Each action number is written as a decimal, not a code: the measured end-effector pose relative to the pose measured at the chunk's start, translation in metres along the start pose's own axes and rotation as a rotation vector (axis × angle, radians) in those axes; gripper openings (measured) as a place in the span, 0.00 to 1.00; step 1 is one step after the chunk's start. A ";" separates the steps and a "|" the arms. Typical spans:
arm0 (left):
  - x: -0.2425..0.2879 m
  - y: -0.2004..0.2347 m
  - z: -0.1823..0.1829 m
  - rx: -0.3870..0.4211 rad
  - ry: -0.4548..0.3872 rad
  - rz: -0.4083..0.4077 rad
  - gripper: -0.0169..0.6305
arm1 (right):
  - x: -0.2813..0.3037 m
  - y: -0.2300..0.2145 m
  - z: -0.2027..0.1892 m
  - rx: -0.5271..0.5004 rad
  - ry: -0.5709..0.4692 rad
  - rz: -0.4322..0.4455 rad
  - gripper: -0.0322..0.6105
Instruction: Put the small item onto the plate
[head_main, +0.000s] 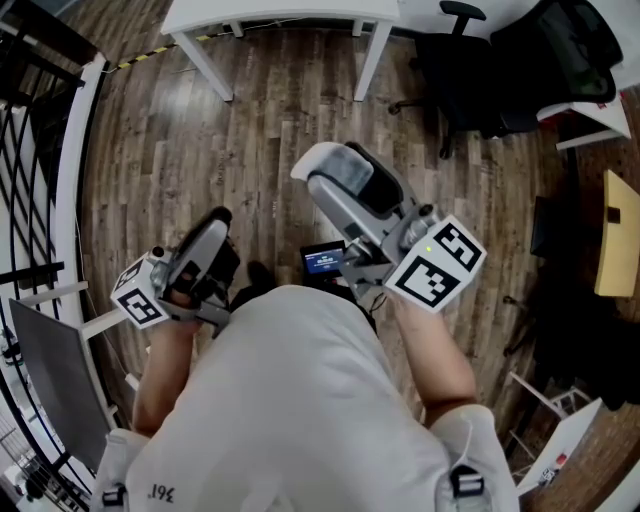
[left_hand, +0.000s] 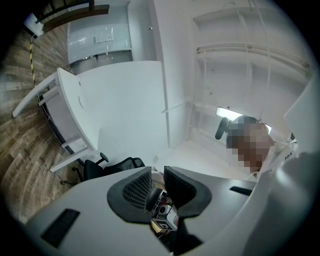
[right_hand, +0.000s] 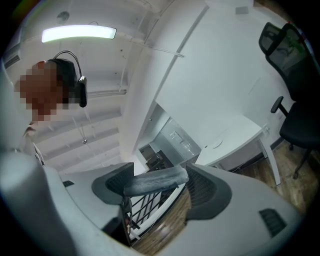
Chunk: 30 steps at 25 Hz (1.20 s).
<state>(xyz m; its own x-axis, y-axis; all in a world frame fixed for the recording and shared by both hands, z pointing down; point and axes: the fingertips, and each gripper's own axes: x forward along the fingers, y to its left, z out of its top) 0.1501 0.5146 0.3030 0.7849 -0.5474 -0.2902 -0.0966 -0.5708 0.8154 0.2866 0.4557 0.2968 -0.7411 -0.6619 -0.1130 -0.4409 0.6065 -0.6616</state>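
My right gripper (head_main: 325, 165) is raised in front of my chest, over the wooden floor. In the right gripper view its jaws (right_hand: 160, 186) are shut on a small grey flat bar (right_hand: 155, 181) that spans the gap between the pads; in the head view the bar shows as a grey patch (head_main: 352, 175) at the tip. My left gripper (head_main: 222, 218) is held lower at my left side. In the left gripper view its jaws (left_hand: 157, 182) stand a narrow gap apart with nothing between them; the right gripper's marker cube (left_hand: 161, 214) shows behind. No plate is in any view.
A white table (head_main: 280, 15) stands ahead across the wooden floor (head_main: 180, 150). A black office chair (head_main: 480, 70) is at the far right, a black railing (head_main: 30, 150) at the left. A small lit screen (head_main: 325, 260) hangs at my chest.
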 end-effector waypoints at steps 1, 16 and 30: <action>0.002 0.000 0.000 0.003 -0.004 0.001 0.13 | -0.001 -0.003 0.001 0.003 0.002 0.000 0.54; -0.004 0.029 0.041 0.014 -0.052 0.036 0.13 | 0.043 -0.029 0.001 -0.007 0.035 -0.018 0.54; -0.008 0.117 0.193 -0.067 0.049 -0.061 0.13 | 0.194 -0.043 0.005 -0.065 0.002 -0.160 0.54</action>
<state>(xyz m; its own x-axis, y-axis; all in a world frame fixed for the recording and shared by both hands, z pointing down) 0.0145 0.3346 0.3039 0.8171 -0.4816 -0.3170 -0.0076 -0.5588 0.8293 0.1644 0.2990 0.3001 -0.6598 -0.7514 -0.0089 -0.5848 0.5208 -0.6218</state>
